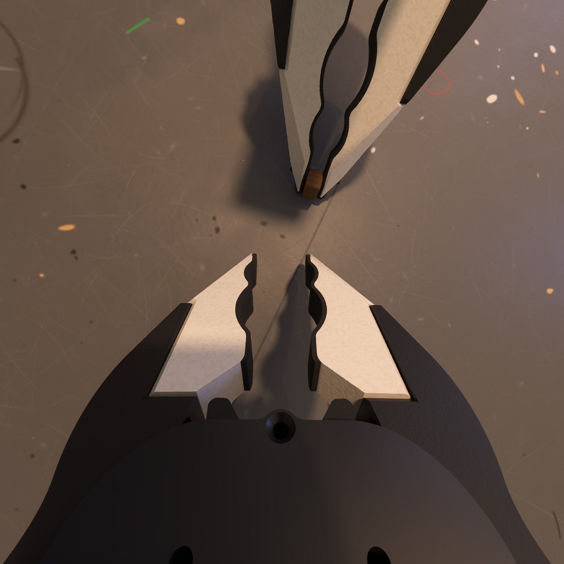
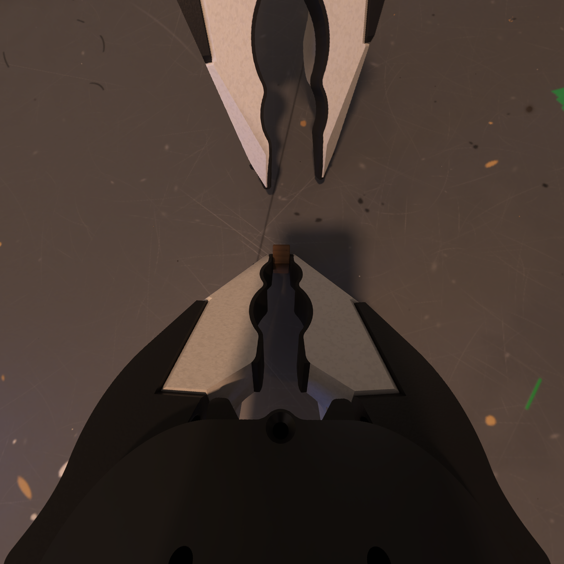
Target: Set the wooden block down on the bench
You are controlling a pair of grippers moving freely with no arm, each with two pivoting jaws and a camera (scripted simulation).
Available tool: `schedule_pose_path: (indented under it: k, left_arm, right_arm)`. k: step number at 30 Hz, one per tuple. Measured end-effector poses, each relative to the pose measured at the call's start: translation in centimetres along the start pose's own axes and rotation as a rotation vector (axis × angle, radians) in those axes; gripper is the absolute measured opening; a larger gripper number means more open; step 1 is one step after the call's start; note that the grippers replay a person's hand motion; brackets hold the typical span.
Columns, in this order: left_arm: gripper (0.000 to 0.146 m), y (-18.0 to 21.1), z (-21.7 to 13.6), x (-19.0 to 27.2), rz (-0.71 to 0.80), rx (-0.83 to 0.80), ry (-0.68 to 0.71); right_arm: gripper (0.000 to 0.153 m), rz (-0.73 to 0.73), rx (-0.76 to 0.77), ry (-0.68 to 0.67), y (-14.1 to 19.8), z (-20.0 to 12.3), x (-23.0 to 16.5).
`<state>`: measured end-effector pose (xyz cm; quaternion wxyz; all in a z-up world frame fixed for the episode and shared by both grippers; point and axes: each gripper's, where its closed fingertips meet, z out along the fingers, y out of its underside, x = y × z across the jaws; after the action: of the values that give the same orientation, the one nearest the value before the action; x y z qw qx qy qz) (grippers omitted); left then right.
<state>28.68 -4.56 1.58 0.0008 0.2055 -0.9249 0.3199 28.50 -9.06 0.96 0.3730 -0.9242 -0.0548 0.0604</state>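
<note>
A small brown wooden block point(image 2: 280, 255) sits pinched between the tips of my right gripper point(image 2: 281, 258), which is shut on it just above the scratched grey-brown bench point(image 2: 122, 213). In the left wrist view the same block point(image 1: 312, 183) shows between the right gripper's fingertips point(image 1: 311, 190), low over the bench with its shadow close below. My left gripper point(image 1: 280, 259) is open and empty, facing the right one. It also shows in the right wrist view point(image 2: 293, 182), with a gap between its fingers.
The bench point(image 1: 122, 152) is scuffed and flecked with orange, white and dark paint spots. A thin seam line point(image 1: 305, 244) runs across it under both grippers. A green mark point(image 1: 137, 25) lies at the far left, a red ring point(image 1: 437, 82) at the right.
</note>
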Motion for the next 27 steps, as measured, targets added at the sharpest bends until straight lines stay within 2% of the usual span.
schedule_pose_path:
  k: [14,27]
  left_arm:
    - [0.039,-1.0,1.1,0.1,0.031,-0.025,0.061]
    - [0.045,-1.3,1.5,0.7,0.043,-0.028,0.077]
  right_arm:
    - [0.01,0.037,-0.004,0.008,1.1,-1.0,0.0]
    - [0.01,-0.03,-0.015,-0.02,0.5,-0.6,0.3]
